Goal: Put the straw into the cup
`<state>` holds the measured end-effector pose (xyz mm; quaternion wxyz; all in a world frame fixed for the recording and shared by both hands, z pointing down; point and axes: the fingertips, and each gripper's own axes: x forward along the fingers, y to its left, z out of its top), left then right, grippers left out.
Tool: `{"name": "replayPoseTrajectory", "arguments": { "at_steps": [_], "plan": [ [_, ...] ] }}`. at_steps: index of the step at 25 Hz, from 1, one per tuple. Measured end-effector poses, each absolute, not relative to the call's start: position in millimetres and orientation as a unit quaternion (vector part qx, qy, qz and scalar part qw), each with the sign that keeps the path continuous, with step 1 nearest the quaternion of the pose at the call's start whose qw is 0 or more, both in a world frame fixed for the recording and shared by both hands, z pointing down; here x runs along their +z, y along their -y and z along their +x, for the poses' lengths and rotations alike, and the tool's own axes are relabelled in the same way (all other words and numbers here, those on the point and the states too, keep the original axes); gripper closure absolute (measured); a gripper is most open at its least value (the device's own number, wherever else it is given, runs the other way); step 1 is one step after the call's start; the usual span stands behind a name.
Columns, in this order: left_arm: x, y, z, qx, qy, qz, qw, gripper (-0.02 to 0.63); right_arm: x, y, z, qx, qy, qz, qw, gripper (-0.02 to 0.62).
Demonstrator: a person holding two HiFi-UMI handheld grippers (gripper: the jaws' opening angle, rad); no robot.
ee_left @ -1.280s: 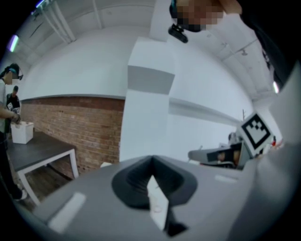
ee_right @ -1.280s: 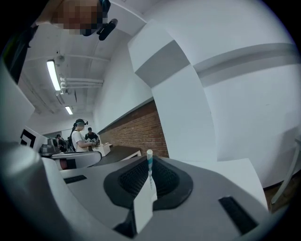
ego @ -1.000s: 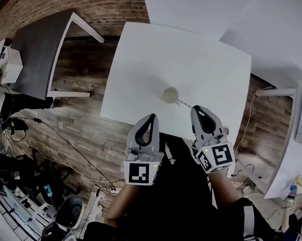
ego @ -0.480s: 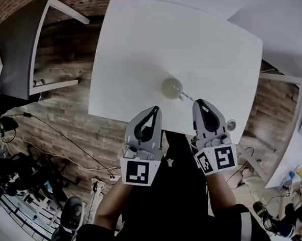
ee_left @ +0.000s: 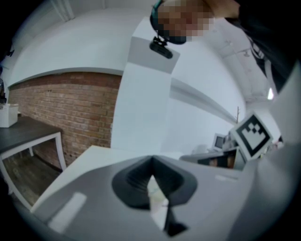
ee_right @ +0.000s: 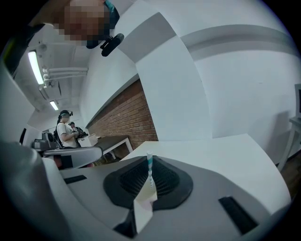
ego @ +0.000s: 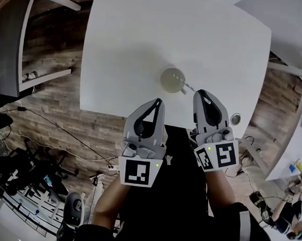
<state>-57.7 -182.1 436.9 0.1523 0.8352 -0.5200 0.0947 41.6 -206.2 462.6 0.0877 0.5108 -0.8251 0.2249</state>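
Observation:
A pale round cup (ego: 171, 79) stands on the white table (ego: 146, 35), near its front edge. A striped straw (ego: 186, 87) rests in it and leans out over the rim toward my right gripper (ego: 200, 94). That gripper is shut, its tips just short of the straw's upper end; contact cannot be told. In the right gripper view the straw (ee_right: 149, 169) shows upright through the slit of the closed jaws. My left gripper (ego: 156, 102) is shut on nothing, at the table's front edge, left of the cup.
Brown wood floor lies left and right of the table. A dark table (ego: 13, 37) stands at far left, cables and gear (ego: 20, 170) at lower left. A small round object (ego: 236, 118) sits at the table's right front edge. People (ee_right: 66, 129) stand far off.
The head view has shifted forward over the table, so the cup and table sit larger and lower. Both grippers keep the same pose relative to the cup and straw.

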Motion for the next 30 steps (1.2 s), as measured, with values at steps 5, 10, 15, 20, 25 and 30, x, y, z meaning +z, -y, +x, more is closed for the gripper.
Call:
{"name": "replayPoseTrajectory", "arguments": {
  "at_steps": [5, 10, 15, 20, 25, 30],
  "plan": [
    [442.0, 182.5, -59.0, 0.094, 0.520, 0.835, 0.154, 0.601, 474.8, 209.8, 38.5, 0.224, 0.823, 0.513, 0.090, 0.571],
    [446.3, 180.0, -56.0, 0.099, 0.517, 0.835, 0.162, 0.601, 485.2, 211.3, 40.5, 0.227, 0.821, 0.516, 0.091, 0.571],
    [446.7, 179.5, -58.5, 0.095, 0.522, 0.831, 0.166, 0.601, 490.6, 213.5, 37.2, 0.228, 0.821, 0.516, 0.086, 0.571],
    [448.5, 176.1, -60.2, 0.096, 0.521, 0.831, 0.168, 0.601, 495.7, 213.3, 33.5, 0.231, 0.820, 0.517, 0.080, 0.571],
    [448.8, 175.7, -58.3, 0.097, 0.521, 0.831, 0.169, 0.601, 498.9, 214.1, 35.7, 0.236, 0.818, 0.519, 0.076, 0.571],
    [450.9, 176.3, -59.1, 0.096, 0.521, 0.830, 0.172, 0.601, 501.1, 216.8, 35.9, 0.236, 0.817, 0.521, 0.075, 0.571]
  ]
}}
